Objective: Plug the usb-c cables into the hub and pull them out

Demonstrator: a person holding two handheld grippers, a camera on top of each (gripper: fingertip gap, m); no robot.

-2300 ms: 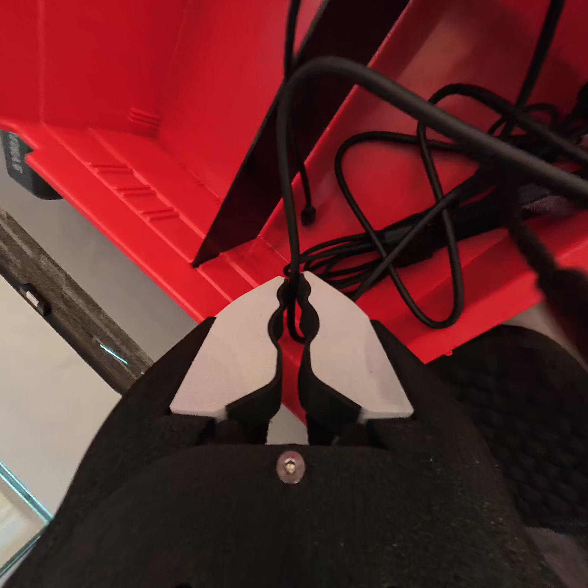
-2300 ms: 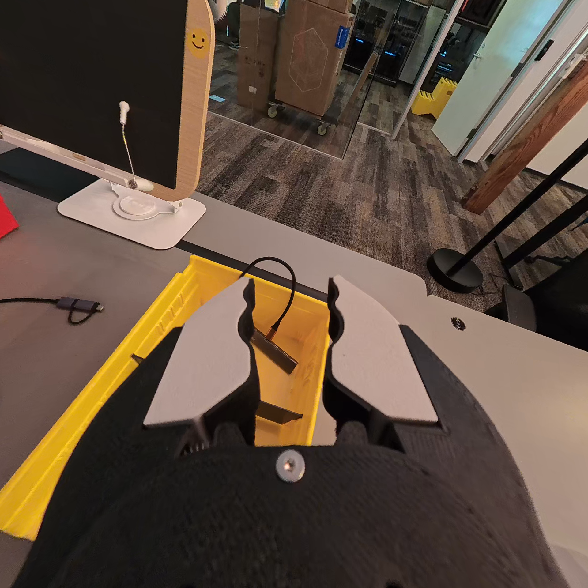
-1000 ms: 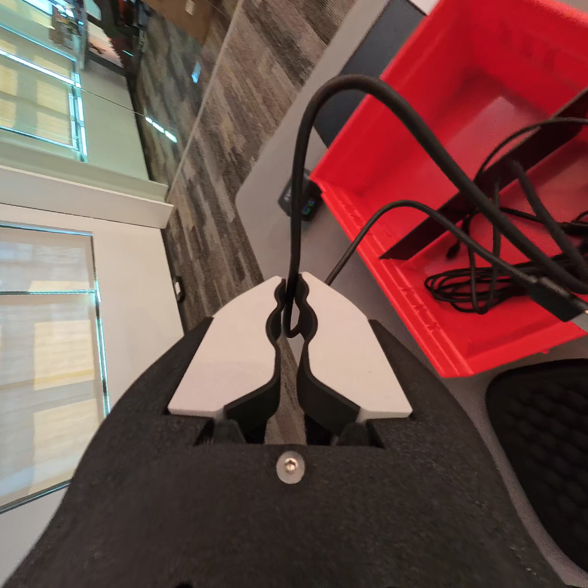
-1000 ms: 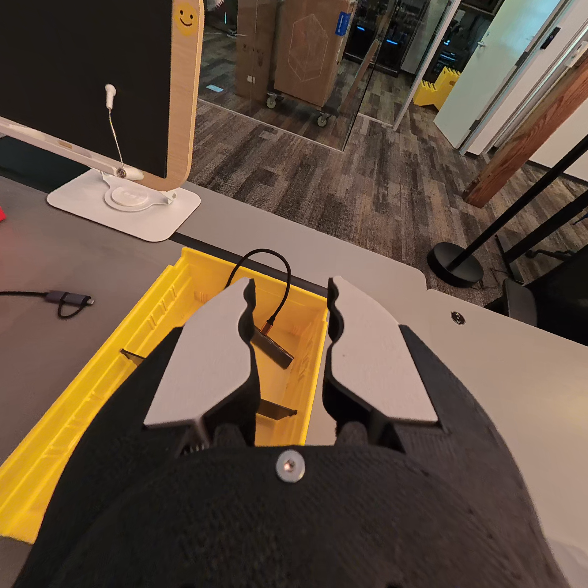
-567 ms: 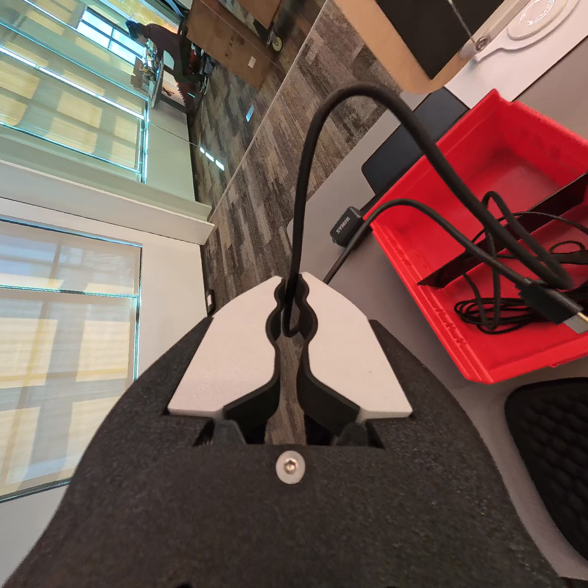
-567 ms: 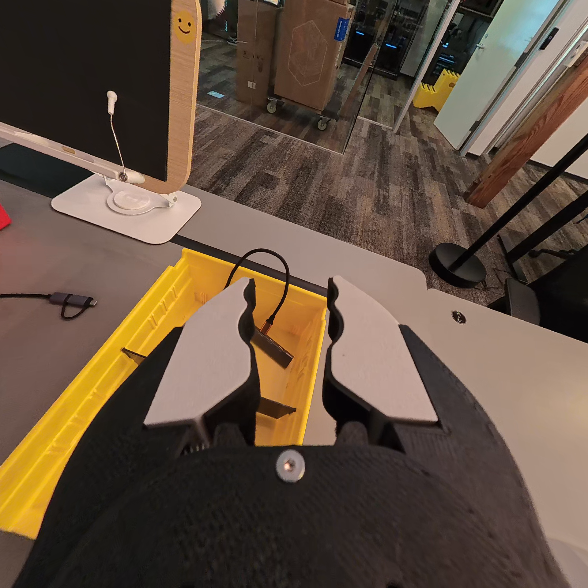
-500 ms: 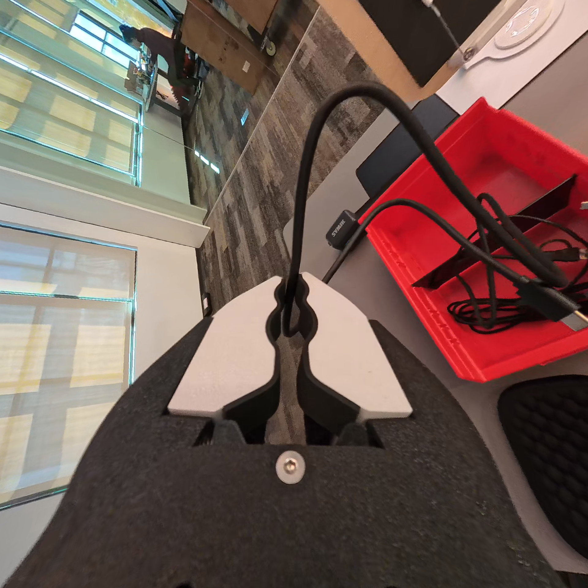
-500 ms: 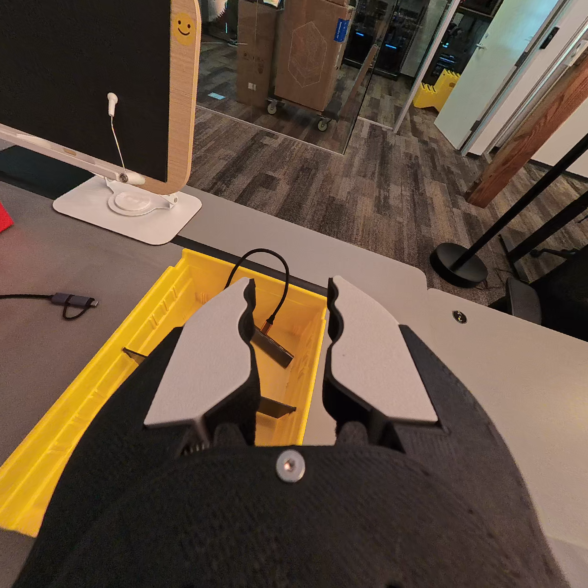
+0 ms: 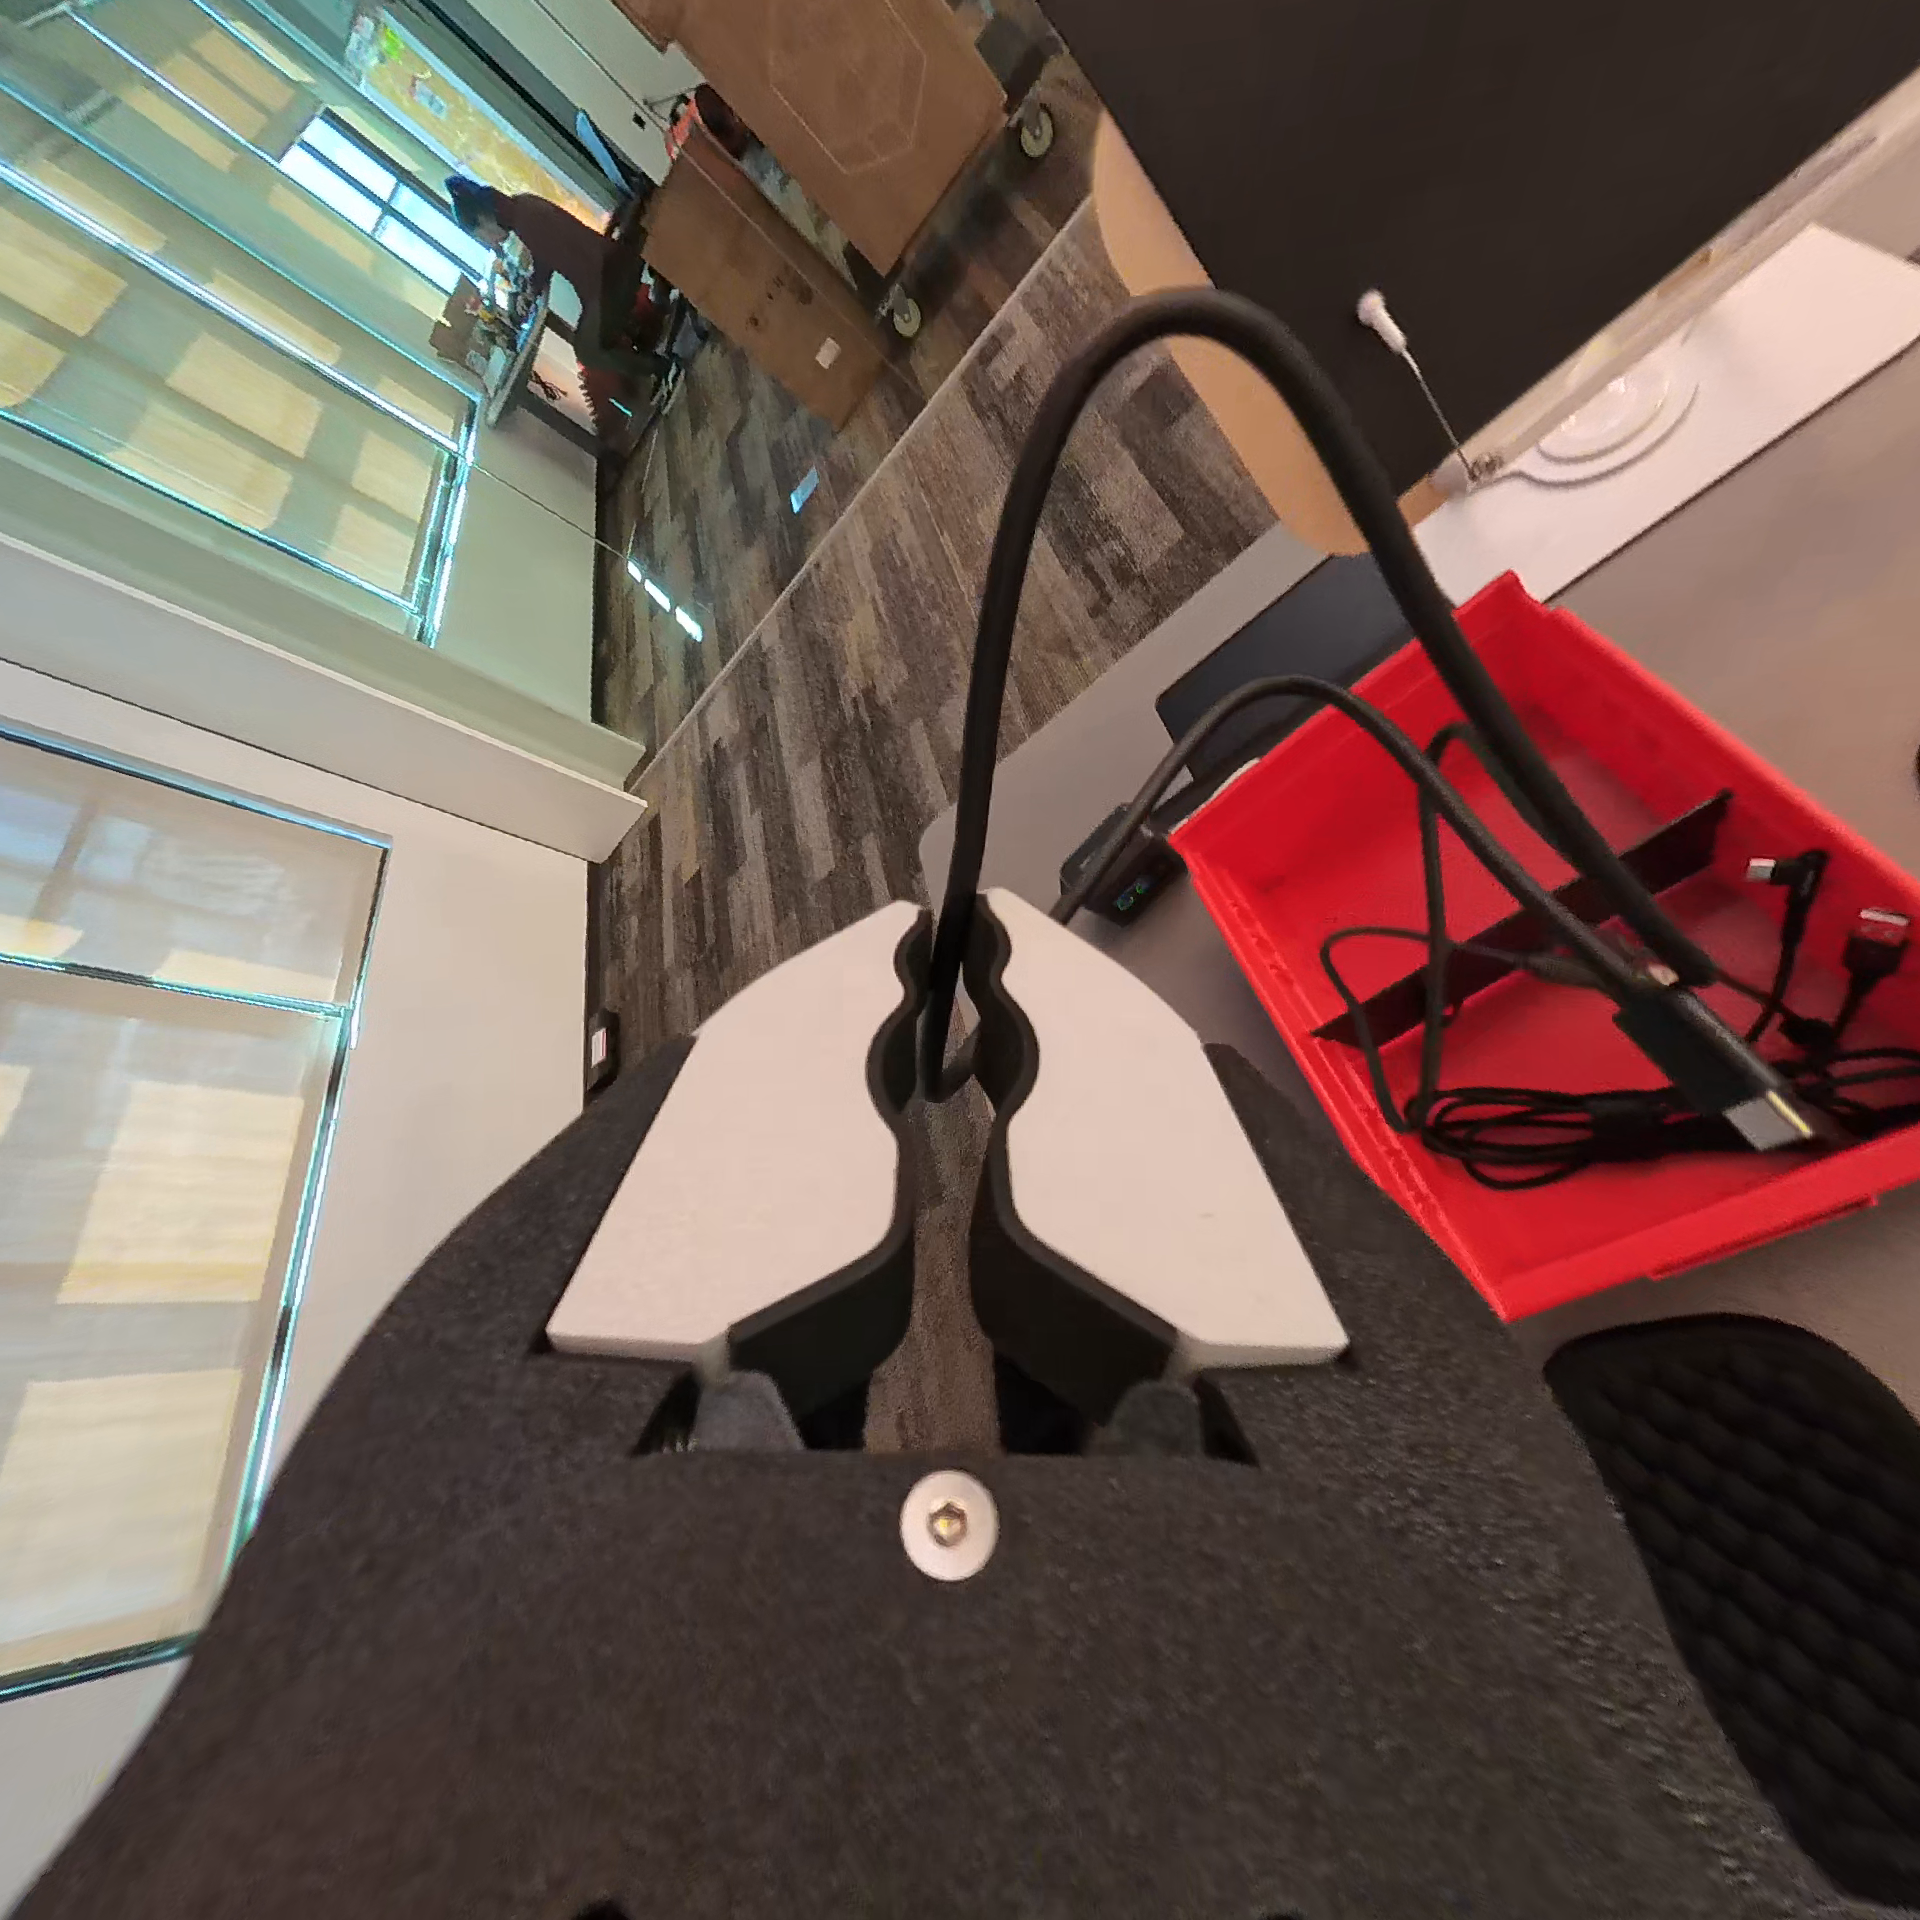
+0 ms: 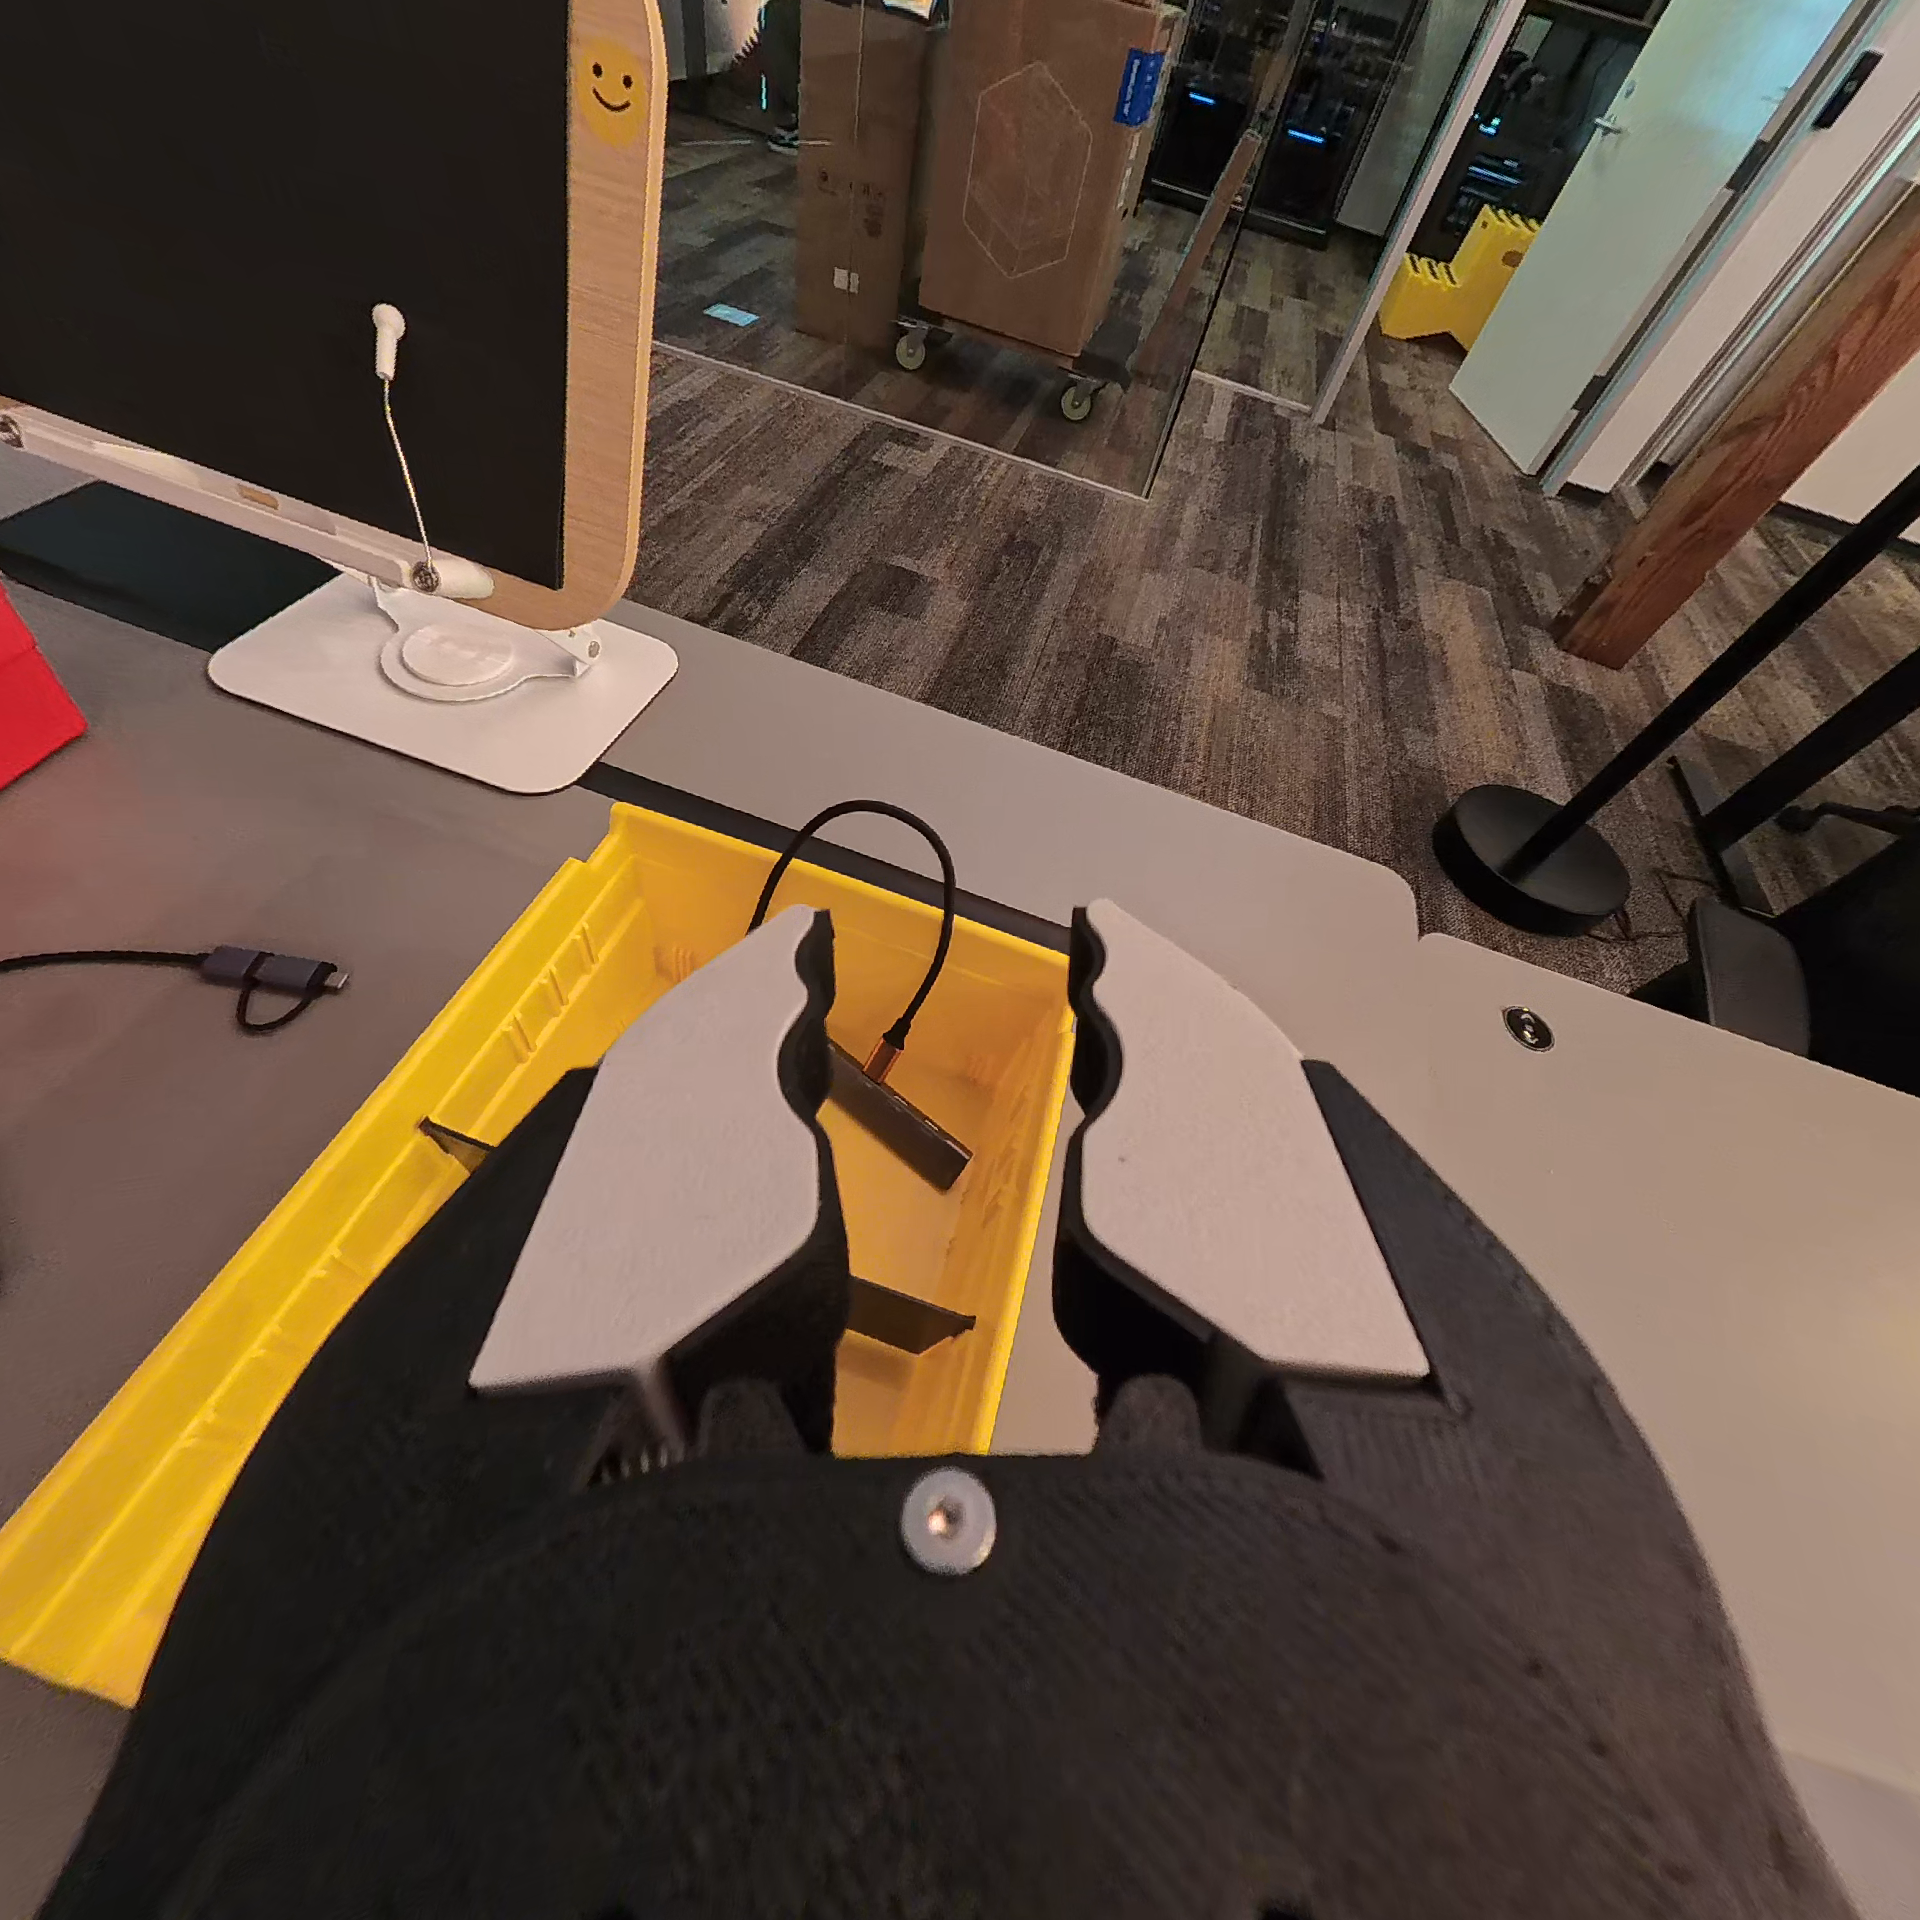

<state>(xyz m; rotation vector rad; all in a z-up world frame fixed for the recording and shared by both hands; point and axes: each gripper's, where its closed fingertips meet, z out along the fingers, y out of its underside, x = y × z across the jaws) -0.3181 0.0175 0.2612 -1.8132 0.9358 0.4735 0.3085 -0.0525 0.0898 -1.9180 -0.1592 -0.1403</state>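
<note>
Pinching a black cable (image 9: 997, 665), the left gripper (image 9: 954, 920) has its jaws almost together, with the cable squeezed between the tips. From there the cable goes up in a tall loop, bends over, and comes down to the right. Its plug (image 9: 1725, 1081) hangs in the air over the red bin (image 9: 1558, 1236), with the metal tip pointing down and right. Part of a black mesh chair (image 9: 1766, 1538) shows near the bottom right corner. More thin black cables (image 9: 1475, 1122) lie coiled in the near part of the red bin, and a dark divider (image 9: 1538, 956) crosses the middle. A second black cable (image 9: 1247, 707) runs over the bin's far left edge to a small black box (image 9: 1117, 888) on the grey desk (image 9: 1766, 623). Far behind are a patterned carpet and glass walls.

The right gripper (image 10: 948, 925) has its jaws wide apart and holds nothing. It hangs over a yellow bin (image 10: 499, 1039). The hub (image 10: 899, 1117), a flat dark bar, lies slanted in the bin's far part, seen between the jaws. Its own short black lead (image 10: 914, 852) loops up over the bin's far rim. To the left on the desk lies a cable with a grey adapter end (image 10: 275, 971). Farther back stands a white base (image 10: 447, 696) with a dark, wood-edged board (image 10: 312, 260).
</note>
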